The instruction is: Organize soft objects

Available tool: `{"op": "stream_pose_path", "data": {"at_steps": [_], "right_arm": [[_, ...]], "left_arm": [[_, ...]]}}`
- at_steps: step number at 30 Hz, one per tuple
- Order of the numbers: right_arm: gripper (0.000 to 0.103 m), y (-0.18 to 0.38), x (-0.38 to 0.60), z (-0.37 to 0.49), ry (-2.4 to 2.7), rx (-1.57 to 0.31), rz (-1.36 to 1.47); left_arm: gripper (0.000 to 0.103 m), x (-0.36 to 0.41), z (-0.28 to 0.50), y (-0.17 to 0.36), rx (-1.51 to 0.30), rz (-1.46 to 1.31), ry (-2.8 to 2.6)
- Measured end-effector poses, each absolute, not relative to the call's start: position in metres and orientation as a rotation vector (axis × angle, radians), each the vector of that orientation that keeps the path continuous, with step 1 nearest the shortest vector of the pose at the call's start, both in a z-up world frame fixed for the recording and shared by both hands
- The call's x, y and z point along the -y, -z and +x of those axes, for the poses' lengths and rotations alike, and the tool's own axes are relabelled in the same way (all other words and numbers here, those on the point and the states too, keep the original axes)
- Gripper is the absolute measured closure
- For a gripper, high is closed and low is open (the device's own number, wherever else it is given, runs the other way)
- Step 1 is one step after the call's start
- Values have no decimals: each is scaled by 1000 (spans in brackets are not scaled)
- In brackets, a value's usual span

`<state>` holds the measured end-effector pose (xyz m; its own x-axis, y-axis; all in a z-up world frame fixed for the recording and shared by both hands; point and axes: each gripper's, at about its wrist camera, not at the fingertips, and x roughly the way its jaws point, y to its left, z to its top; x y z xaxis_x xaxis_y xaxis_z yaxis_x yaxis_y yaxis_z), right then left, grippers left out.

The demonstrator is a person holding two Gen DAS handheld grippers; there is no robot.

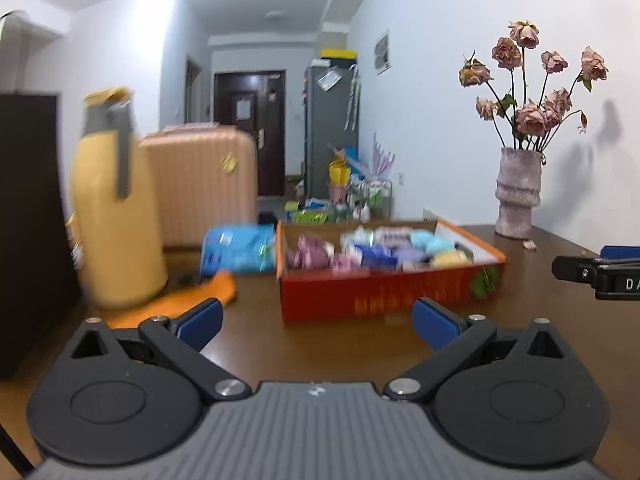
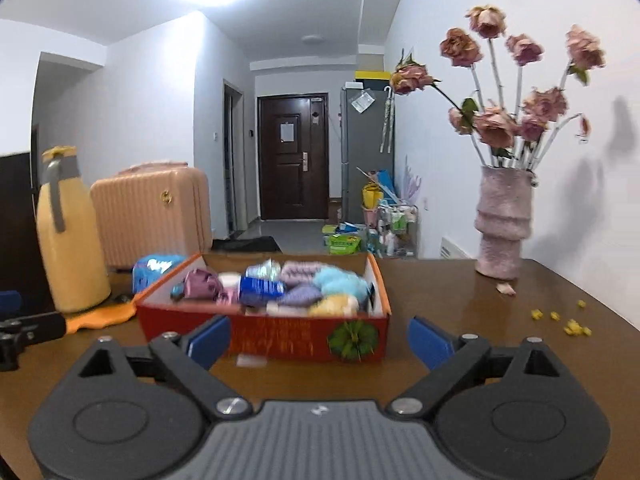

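1. Left gripper [image 1: 316, 322] and right gripper [image 2: 318, 342]: fingers spread wide, empty, above desk [image 2: 460, 320].
2. Soft objects [image 2: 296, 286] fill red box [image 2: 280, 338].
3. Risk: a careless reach could knock the vase [image 2: 502, 224].

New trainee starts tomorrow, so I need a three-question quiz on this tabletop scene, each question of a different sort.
1. True or false: the left gripper holds a soft item.
2. What stands at the table's far right? A) vase of dried roses B) kettle C) lamp
3. Fill in: the soft items lie in a red ____.

Key: 1 false, its jaws are open with nothing between them; 2 A; 3 box.
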<state>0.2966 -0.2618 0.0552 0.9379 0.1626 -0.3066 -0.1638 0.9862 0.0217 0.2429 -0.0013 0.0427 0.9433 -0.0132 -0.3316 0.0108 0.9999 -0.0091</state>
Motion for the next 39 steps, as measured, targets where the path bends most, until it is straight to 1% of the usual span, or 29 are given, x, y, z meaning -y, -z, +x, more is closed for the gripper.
{"op": "stream_pose_path", "data": {"at_steps": [6,11,15,19,23,30,39], "right_arm": [[7,-26,262,196,-192,-367,18],[7,-2,258,120,-211,-403,48],[7,2,254,72,-258,-423,22],[7,3,247,34,-272,-439,-2],[7,4,235,14,-269,-415,5],[7,-1,241,15,-237,-428,91],[7,-4,235,16,-251,-417,50]], "left_arm": [[0,1,143,-21,-362,-6,-17],[0,-2,74,-18,-342,13,-43],[0,-6,35,-22,-317,17,-48],[0,-2,12,-23,-331,43,-40],[0,-2,-3,-23,-333,20,-30],[0,-5,-9,-26,-330,-3,-38],[0,-1,-7,-22,-349,6,-13]]}}
